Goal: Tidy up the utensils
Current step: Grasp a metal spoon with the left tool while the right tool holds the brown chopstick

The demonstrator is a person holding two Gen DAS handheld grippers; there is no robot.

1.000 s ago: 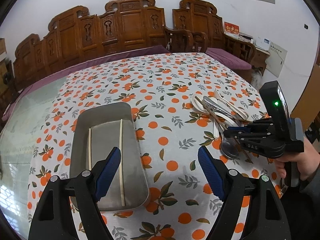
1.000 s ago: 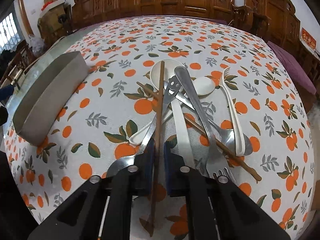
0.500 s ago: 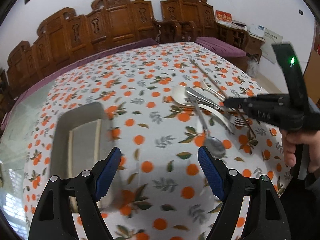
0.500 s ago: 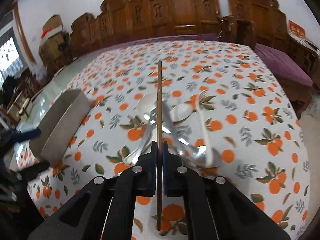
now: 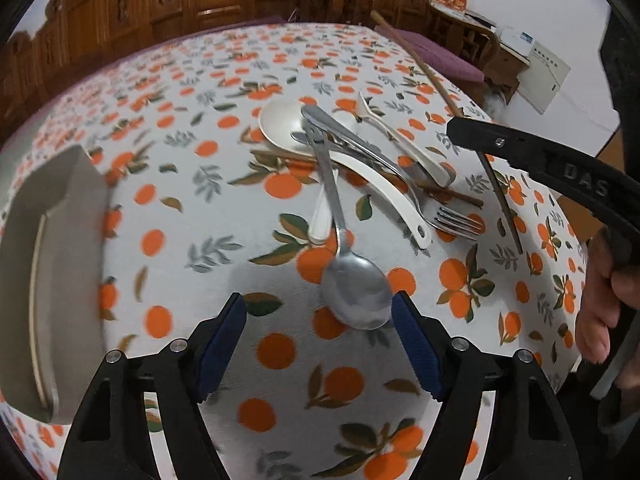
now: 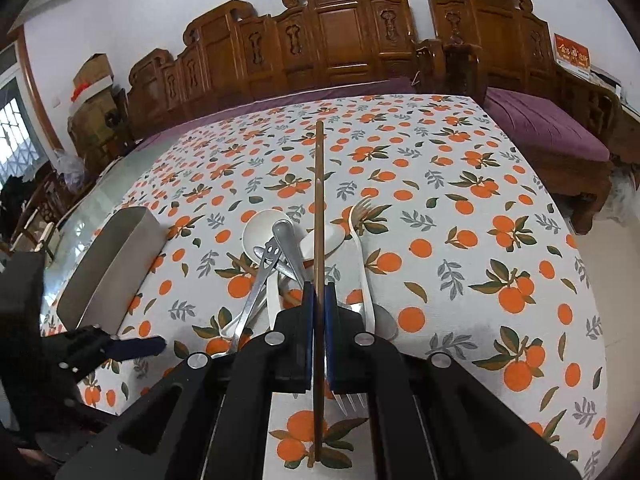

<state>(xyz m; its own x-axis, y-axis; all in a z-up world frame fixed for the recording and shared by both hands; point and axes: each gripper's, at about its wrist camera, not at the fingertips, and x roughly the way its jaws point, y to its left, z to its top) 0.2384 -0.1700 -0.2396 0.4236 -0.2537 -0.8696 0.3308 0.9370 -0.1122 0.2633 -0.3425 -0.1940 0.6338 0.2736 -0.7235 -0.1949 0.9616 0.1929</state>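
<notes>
My right gripper point(image 6: 318, 312) is shut on a brown chopstick point(image 6: 319, 184) and holds it in the air above the utensil pile; it also shows in the left wrist view point(image 5: 460, 126) with the chopstick point(image 5: 416, 56). My left gripper point(image 5: 318, 344) is open and empty, with the bowl of a metal spoon point(image 5: 356, 292) just ahead of its right finger. The pile holds white spoons point(image 5: 284, 120), a metal fork point(image 5: 456, 220), a white fork point(image 5: 404, 144) and a second brown chopstick point(image 5: 452, 194). The metal tray point(image 5: 44, 264) at left holds pale chopsticks.
The table carries an orange-print cloth point(image 6: 460, 208). Carved wooden benches point(image 6: 340, 44) stand behind it, one with a purple cushion point(image 6: 544, 128). The table's right edge drops to the floor point(image 6: 612, 264).
My right gripper closed on the brown chopstick and lifted it off the pile. My left gripper moved right and closer to the metal spoon, away from the tray.
</notes>
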